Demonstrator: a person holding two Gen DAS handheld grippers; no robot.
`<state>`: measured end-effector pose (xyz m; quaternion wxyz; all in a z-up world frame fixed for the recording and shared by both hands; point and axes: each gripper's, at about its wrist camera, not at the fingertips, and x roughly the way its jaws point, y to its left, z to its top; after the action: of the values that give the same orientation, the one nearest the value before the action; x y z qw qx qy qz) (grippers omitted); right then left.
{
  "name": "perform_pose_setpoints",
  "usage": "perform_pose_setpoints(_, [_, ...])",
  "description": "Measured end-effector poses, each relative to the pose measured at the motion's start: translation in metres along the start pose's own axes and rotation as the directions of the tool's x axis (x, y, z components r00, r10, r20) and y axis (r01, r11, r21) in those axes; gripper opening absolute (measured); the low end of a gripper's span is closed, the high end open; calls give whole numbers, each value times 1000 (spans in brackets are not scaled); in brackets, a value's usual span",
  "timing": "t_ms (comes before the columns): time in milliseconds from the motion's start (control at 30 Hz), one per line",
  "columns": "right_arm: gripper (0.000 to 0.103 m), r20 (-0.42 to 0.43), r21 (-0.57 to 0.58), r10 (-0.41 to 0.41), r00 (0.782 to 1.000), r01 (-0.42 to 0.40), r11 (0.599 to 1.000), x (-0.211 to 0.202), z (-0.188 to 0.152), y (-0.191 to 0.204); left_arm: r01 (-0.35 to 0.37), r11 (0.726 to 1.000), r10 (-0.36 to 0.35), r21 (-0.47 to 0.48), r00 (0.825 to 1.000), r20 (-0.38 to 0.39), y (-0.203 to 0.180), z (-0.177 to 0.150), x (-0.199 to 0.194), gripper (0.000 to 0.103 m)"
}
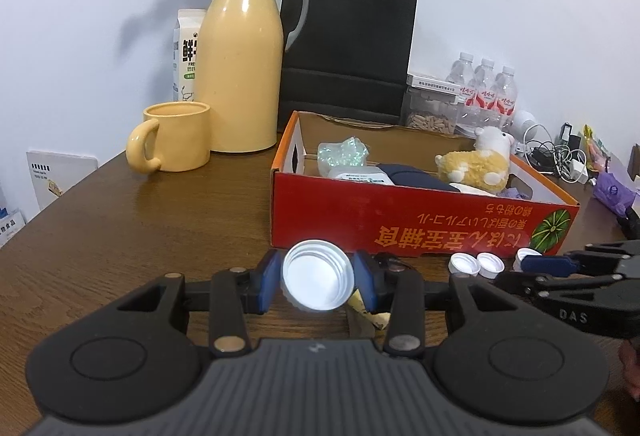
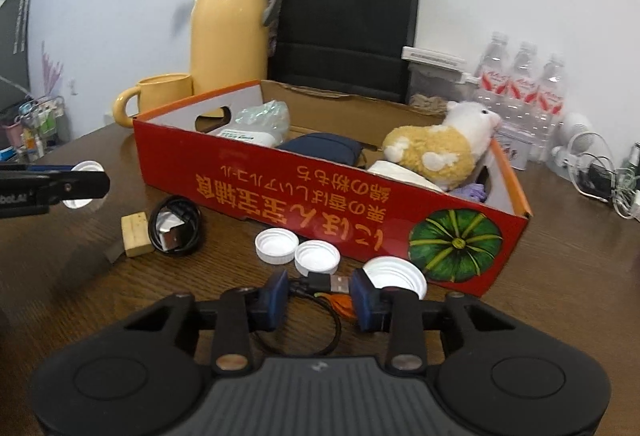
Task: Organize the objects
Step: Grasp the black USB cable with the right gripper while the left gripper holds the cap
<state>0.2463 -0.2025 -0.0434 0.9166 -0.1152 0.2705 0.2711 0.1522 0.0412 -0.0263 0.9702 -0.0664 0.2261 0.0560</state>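
A white bottle cap sat clamped between the left gripper pads, just short of the red cardboard box, while the right gripper, beside it, straddled a black USB cable, contact unclear.

White cap between gripper pads

Yellow thermos jug beside yellow mug; black paper bag behind; water bottles (three) far right.
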Motion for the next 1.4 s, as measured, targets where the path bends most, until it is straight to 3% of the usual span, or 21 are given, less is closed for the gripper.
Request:
perform_pose_setpoints(233, [35, -44, 54, 44, 998, -41, 998, 11, 1, -7, 14, 1000, -14, -6, 1000, -5, 1, 0, 0, 41])
perform_pose_setpoints(433, [24, -32, 33, 57, 998, -56, 998, 7, 0, -1, 14, 1000, -14, -5, 1000, -5, 1, -1, -1, 41])
perform_pose_setpoints(833, [24, 76, 9, 19, 997, -20, 1000, -16, -3, 6, 13, 1000, -14, -6, 1000, -9, 1, -3, 1, 41])
perform_pose_setpoints(1400, [24, 166, 30, -36, 985, 32, 999, -35, -7, 5, 12, 1000, -12, -17, 1000, 13, -1, -2, -4, 41])
